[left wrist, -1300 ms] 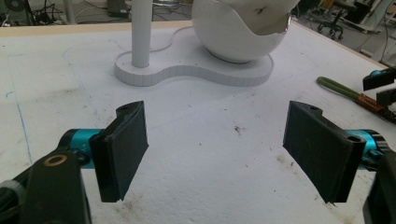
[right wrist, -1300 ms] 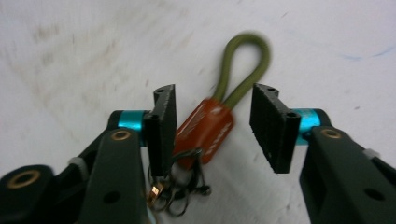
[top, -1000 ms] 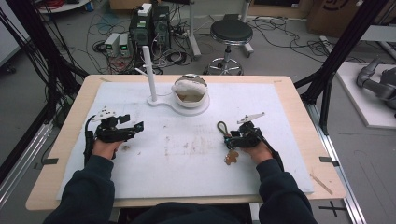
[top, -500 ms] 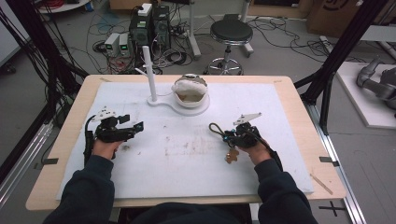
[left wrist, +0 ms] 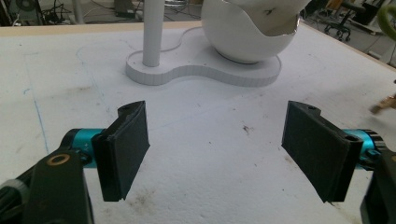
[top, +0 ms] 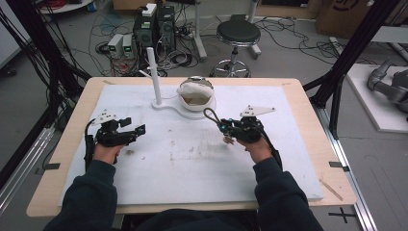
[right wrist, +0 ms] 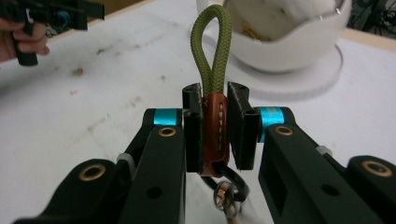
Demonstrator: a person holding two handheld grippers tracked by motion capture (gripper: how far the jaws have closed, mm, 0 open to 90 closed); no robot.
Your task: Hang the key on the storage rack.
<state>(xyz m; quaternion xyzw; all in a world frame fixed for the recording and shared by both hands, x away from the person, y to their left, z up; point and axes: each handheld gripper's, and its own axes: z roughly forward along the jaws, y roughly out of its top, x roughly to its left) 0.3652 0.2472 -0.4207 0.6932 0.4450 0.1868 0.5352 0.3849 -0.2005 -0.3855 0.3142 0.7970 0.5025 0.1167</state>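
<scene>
We work on a stained white mat [top: 192, 159]; right gripper [right wrist: 215, 123] clamps the keychain strap [right wrist: 212, 56], left gripper [left wrist: 217, 149] gapes, bowl [top: 195, 96] at twelve, contents unclear.

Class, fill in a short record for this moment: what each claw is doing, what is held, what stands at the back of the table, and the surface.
Left claw: open, holding nothing, low over the mat
Right claw: shut on the keychain strap
Keychain strap: olive cord loop, brown leather wrap, metal ring below
Back of table: white bowl and upright post on one white base
Surface: stained white mat
</scene>
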